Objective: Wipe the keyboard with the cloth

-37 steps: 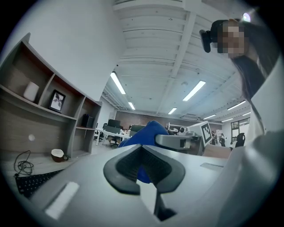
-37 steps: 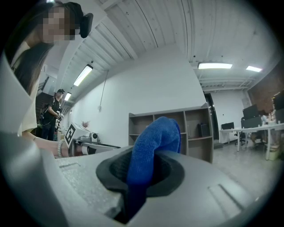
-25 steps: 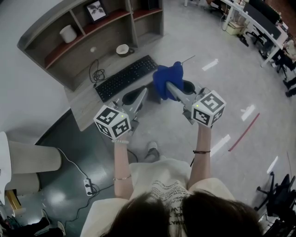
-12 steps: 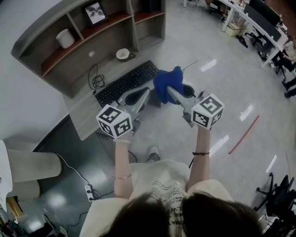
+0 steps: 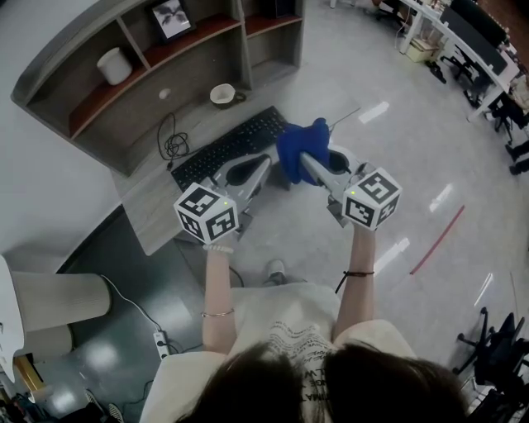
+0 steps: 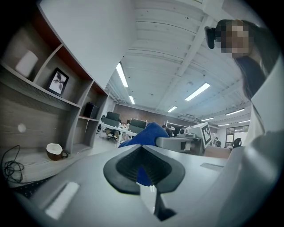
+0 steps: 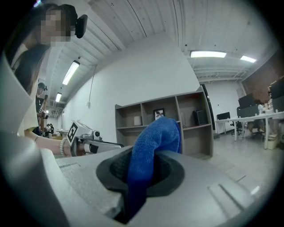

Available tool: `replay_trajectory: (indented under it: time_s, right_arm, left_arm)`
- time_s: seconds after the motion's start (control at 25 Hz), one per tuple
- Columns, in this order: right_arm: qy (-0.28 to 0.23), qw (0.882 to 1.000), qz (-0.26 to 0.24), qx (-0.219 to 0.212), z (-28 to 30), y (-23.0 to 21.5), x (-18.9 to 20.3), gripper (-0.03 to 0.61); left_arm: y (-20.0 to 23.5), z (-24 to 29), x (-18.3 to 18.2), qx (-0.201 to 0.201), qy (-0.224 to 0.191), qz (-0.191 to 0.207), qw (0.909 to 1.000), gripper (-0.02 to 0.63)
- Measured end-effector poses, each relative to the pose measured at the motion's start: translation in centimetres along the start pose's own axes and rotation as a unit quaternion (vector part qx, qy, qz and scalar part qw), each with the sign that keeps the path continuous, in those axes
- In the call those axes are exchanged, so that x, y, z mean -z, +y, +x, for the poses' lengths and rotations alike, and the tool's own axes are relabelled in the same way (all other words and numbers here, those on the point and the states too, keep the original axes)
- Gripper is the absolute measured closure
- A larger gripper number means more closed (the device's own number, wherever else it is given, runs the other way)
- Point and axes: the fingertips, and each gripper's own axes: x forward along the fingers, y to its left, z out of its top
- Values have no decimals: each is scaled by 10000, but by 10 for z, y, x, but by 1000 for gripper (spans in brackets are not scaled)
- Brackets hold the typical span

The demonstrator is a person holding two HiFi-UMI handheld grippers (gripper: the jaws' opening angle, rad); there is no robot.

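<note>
One cup, cable near keyboard; cloth hides corner.

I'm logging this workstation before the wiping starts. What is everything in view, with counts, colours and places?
keyboard: one, black, on the desk
cloth: one, blue, clamped in the right gripper, above the keyboard's right end
cup: one, brown outside, white inside, on the desk by the shelves
cable: one, black, coiled left of the keyboard
picture frame: one, dark, upper shelf
canister: one, white, upper shelf, left compartment
desk: one, grey wood
power strip: one, white, on the floor at left
left gripper: one, grey, jaws together, empty
right gripper: one, grey, shut on the cloth
</note>
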Motion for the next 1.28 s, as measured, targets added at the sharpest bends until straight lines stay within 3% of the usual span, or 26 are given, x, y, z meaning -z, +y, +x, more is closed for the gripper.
replay_trajectory:
  time_s: [0.44, 1.28]
  right_arm:
    - [88, 9999, 109, 85, 4, -24, 8, 526]
    - [639, 9953, 73, -728, 29, -119, 13, 526]
  left_arm:
    - [15, 14, 13, -55, 99, -172, 9998, 626]
    - [59, 100, 24, -779, -8, -757, 9941, 626]
